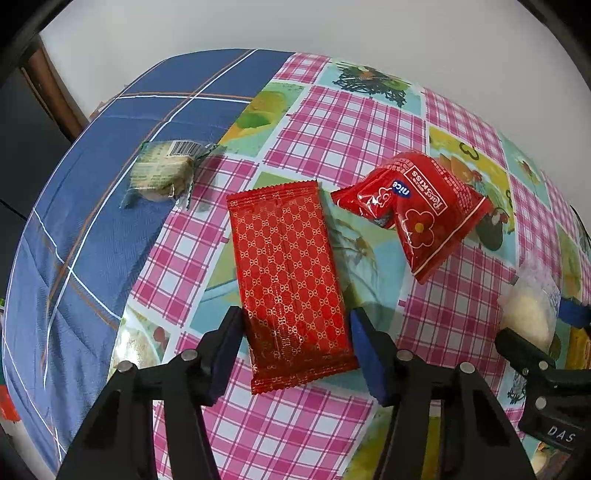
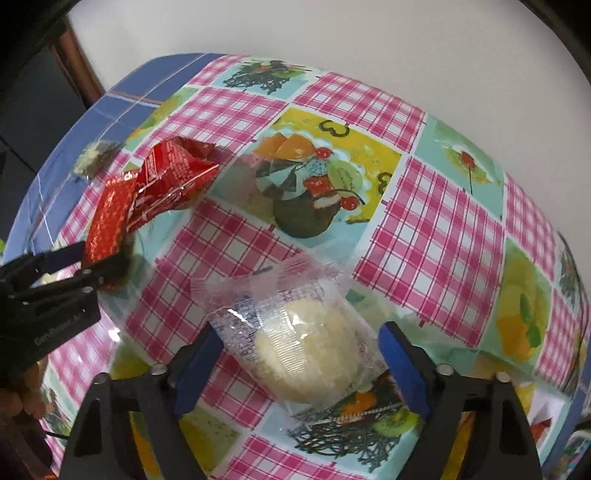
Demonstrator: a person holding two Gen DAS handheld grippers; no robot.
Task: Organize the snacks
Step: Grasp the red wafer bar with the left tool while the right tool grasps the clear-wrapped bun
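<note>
Worktop (image 1: 314, 122) is wearing a pink check oilcloth with fruit pictures, and a blue checked cloth (image 1: 92, 229) is lying beside it; a white wall (image 1: 332, 26) is standing behind. Flat red packet (image 1: 291, 280) is lying in the middle of the oilcloth, between the left gripper's (image 1: 295, 354) fingers, which are standing apart without pressing it. Beside this packet, the clear-wrapped bun (image 2: 306, 347) is lying between the right gripper's (image 2: 299, 369) open fingers, untouched.
</note>
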